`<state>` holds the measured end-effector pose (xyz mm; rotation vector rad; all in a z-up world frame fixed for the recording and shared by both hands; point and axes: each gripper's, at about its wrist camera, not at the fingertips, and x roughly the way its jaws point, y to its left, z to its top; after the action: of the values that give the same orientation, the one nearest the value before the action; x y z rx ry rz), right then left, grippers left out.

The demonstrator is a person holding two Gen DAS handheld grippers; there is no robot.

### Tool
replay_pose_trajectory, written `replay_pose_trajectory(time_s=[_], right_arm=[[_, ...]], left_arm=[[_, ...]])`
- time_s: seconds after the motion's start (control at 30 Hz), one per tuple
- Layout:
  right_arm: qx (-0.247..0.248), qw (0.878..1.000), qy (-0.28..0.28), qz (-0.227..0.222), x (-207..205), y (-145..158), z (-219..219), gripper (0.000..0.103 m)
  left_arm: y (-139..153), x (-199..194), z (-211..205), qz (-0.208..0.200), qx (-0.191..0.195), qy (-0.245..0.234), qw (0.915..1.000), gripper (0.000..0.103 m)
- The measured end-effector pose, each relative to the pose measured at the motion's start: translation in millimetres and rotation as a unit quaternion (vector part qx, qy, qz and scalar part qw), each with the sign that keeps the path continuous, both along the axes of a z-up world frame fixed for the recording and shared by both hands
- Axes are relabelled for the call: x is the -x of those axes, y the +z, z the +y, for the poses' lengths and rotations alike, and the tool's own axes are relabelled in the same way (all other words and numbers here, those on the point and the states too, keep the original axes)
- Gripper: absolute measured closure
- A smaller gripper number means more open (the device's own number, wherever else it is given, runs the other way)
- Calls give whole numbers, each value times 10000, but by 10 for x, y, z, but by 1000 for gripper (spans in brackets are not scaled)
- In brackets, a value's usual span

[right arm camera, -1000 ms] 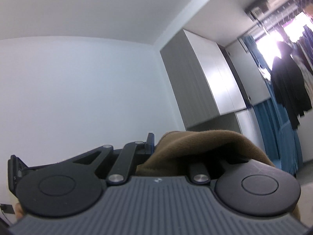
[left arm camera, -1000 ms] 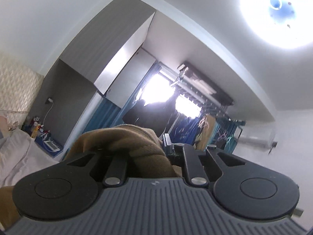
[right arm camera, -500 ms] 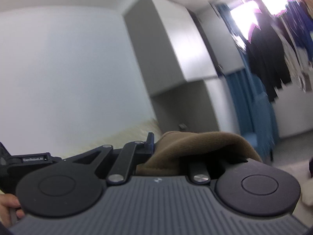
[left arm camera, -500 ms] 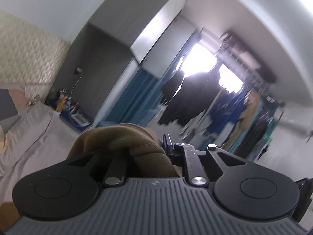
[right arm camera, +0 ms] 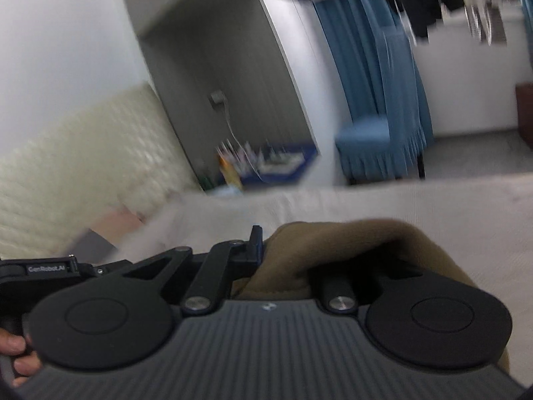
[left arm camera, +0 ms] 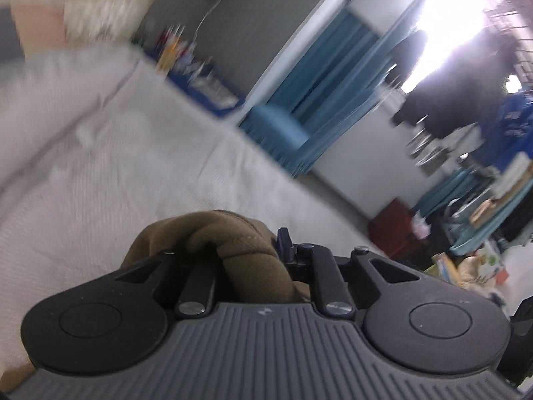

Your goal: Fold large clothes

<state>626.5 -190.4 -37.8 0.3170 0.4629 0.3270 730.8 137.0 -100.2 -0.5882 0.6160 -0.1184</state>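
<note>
Brown garment [left arm camera: 230,250] bunched in both clamped hand-held grippers [left arm camera: 253,253] [right arm camera: 286,260].

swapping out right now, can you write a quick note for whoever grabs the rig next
Left gripper: jaws shut on a bunched edge of the brown garment.
Right gripper: jaws shut on the same brown cloth.
Both are held over the white bed; views are motion-blurred.
Done: garment gripped at two points.
Left: lay it flat on the bed and make the folds; no fold is visible yet.
</note>
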Motion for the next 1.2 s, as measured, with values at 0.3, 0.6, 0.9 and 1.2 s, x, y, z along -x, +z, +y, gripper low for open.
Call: replay_pose_trajectory(time_s=[0.3,0.6,0.9,1.2], right_arm=[[80,9939,-93,1094,-669,-1002,7,87],[-202,9909,-123,1325,-585,-1030,-42,85],[-270,9934,-232,1087,86,-564,-118,35],[32,9987,-31,501,1308,49,-177,35]], left_arm=[[-855,-867,-169,717,-413,-84,9965,85],[-541,-633,-208,815,-450,-464,9946,62],[137,304,-416,385,-1005,-838,9906,18],[791,1703,-566,35,-1050,-714,9919,18]])
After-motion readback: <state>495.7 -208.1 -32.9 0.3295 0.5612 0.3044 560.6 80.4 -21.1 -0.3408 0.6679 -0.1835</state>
